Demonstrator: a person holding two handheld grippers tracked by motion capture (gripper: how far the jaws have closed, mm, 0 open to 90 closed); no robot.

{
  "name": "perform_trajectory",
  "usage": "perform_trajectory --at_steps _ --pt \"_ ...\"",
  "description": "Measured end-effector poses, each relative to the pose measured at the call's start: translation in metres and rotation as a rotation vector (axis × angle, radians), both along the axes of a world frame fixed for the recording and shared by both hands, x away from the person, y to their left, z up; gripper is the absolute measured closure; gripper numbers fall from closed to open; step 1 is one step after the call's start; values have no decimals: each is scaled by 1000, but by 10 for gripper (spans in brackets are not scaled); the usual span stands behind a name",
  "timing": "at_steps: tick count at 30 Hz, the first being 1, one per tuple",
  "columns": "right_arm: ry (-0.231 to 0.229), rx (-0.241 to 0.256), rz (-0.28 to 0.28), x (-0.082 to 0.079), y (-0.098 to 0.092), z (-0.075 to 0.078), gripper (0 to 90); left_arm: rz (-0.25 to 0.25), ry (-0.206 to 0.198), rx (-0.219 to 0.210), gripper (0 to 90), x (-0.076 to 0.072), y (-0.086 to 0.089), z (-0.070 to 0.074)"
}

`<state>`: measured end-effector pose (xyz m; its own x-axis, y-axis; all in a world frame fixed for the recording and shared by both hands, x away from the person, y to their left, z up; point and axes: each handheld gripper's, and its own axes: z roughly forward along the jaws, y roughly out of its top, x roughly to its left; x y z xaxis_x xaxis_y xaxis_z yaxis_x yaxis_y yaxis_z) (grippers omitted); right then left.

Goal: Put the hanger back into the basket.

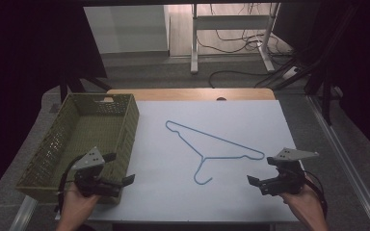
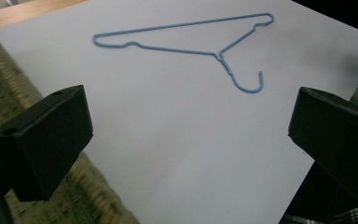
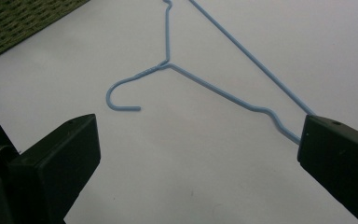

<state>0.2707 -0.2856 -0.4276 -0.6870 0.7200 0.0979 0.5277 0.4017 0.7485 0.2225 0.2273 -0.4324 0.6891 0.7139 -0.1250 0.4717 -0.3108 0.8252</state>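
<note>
**Bench layout: wire hanger flat on white sheet, both grippers held clear**

Landmark: the blue wire hanger (image 1: 212, 149), lying flat near the middle of a white sheet (image 1: 173, 192) that covers most of the bench (image 1: 192, 94). A strip of bare wood shows along the bench's far edge, beyond the hanger. The hanger's hook points toward the person's side; its long bar runs diagonally from far left to near right.

Left of the hanger, an olive-green woven basket (image 1: 58, 144) stands at the left edge of the sheet and overhangs the bench side. Its visible interior holds nothing.

Nearer than the hanger and to its left, the left gripper (image 1: 127, 180) is held in the person's left hand (image 1: 77, 204), just beside the basket's near corner. In the left gripper view its jaws stand wide apart with nothing between them; the hanger (image 2: 186, 46) lies well ahead on the sheet.

To the right of the hook, the right gripper (image 1: 253, 182) is held in the right hand (image 1: 303, 202), near the hanger's right end. In the right gripper view its jaws are spread apart and grip nothing; the hanger (image 3: 205, 79) lies ahead.

Room beyond the hanger: grey floor, a white metal frame (image 1: 231, 38) with loose cables (image 1: 231, 74) on the floor, and dark surroundings on both sides.
</note>
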Motion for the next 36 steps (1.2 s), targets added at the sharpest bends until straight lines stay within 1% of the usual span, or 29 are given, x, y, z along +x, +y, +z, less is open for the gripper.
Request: perform_trajectory --at_steps 3,5,6,7,8,10,13,15,19,21,25,28,30,34,36 --pt "-1 -21 4 2 4 0 0 -21 3 3 0 3 -11 -1" --pt "-4 -48 15 4 7 0 0 -33 4 10 0 5 -18 -1" --pt "-7 -53 16 4 8 0 0 -41 9 13 0 6 -22 -1" --pt "-5 -62 21 5 9 0 0 -46 9 11 0 7 -25 0" --pt "0 -64 20 6 11 -1 0 -51 11 0 0 8 -29 1" --pt "-5 -79 24 8 13 -1 0 -72 16 -24 0 10 -35 2" --pt "-12 -90 22 12 16 -2 0 -92 10 -10 0 12 -45 2" --pt "-7 -95 20 15 18 -2 0 -105 9 -7 0 15 -52 1" --pt "-3 -110 36 20 22 -3 0 -127 7 10 0 21 -64 -1" --pt "6 -107 40 24 25 -3 0 -136 13 10 0 25 -70 -4" --pt "16 -127 45 32 31 -4 0 -146 30 9 0 33 -79 -11" --pt "28 -120 46 39 35 -5 0 -148 36 9 0 39 -84 -17" --pt "29 -126 45 44 38 -6 0 -149 39 8 0 43 -87 -22" --pt "37 -109 52 51 43 -7 41 -148 51 15 0 51 -90 -31" --pt "37 -116 59 54 46 -7 52 -145 60 25 0 54 -91 -35"
